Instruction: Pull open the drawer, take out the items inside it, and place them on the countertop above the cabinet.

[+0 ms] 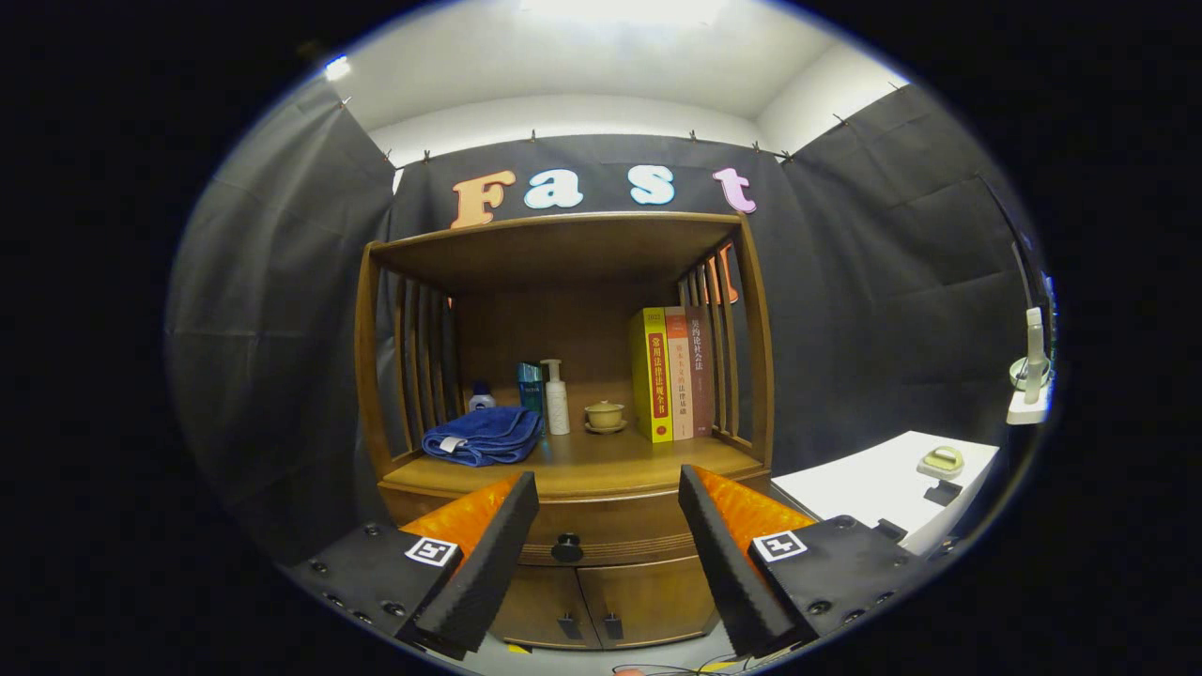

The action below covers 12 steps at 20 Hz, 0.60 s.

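Observation:
A wooden cabinet (563, 441) stands ahead of me with a slatted shelf frame above its countertop (582, 469). Below the countertop edge runs a shut drawer (601, 530) with a dark round knob (567, 547). My gripper (608, 498) is open and holds nothing. The knob lies beyond the fingertips, in the gap between the two fingers and nearer the left one. The fingers stand a short way off the drawer front. What is inside the drawer is hidden.
On the countertop sit a folded blue towel (484, 435), a small bottle (481, 398), a teal box (531, 387), a white pump bottle (556, 398), a lidded cup on a saucer (605, 416) and three upright books (670, 374). Two small doors (601, 601) sit under the drawer. A white table (883, 483) stands right.

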Each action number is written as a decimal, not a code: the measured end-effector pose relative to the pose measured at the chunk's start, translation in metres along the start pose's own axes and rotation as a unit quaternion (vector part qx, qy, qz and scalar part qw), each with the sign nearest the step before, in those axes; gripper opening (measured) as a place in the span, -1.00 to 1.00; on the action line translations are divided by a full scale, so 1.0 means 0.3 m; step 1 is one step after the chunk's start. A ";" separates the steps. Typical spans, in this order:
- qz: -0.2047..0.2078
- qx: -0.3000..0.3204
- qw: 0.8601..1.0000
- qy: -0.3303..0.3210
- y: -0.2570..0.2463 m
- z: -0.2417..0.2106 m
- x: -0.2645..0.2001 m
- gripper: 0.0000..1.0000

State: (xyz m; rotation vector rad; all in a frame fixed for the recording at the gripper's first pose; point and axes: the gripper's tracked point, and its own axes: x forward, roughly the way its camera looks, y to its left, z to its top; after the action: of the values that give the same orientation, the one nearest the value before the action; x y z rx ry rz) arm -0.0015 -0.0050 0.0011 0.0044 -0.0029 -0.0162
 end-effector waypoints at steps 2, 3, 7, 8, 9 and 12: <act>-0.002 0.002 1.000 -0.001 0.001 0.002 0.000 0.97; -0.002 0.002 1.000 -0.002 0.001 0.006 -0.003 0.97; 0.001 0.001 1.000 -0.003 0.008 -0.001 -0.004 0.97; 0.001 0.002 1.000 -0.001 0.013 -0.007 -0.001 0.97; 0.005 0.005 1.000 0.002 0.026 -0.013 0.005 0.97; 0.016 0.005 1.000 0.009 0.062 -0.033 0.026 0.96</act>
State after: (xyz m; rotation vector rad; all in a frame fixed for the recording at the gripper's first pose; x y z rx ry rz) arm 0.0065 0.0135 -0.0086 0.0153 0.0154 0.0164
